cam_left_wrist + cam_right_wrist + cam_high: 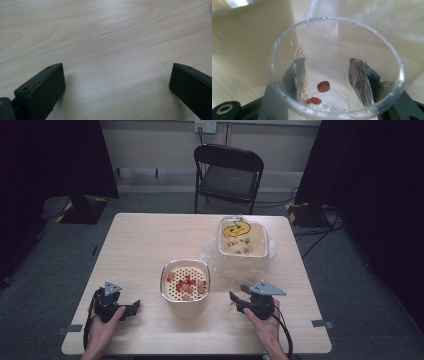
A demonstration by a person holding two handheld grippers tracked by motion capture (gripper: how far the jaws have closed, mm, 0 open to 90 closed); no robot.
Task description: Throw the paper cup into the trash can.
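My right gripper (328,67) is shut on a clear plastic cup (337,45), its jaws pressing the cup's walls from both sides. Two small red-brown pieces (323,86) lie at the cup's bottom. In the high view the right gripper (239,292) sits at the front right, just right of a white strainer bowl (167,292) that holds red and pale pieces. My left gripper (132,307) rests low at the front left, left of the bowl. Its jaws stand wide apart over bare wood (117,75) with nothing between them.
A cream tub (260,251) with a yellow label sits in a crumpled clear bag at the back right of the wooden table (150,240). A black folding chair (227,172) stands beyond the far edge. Dark curtains flank both sides.
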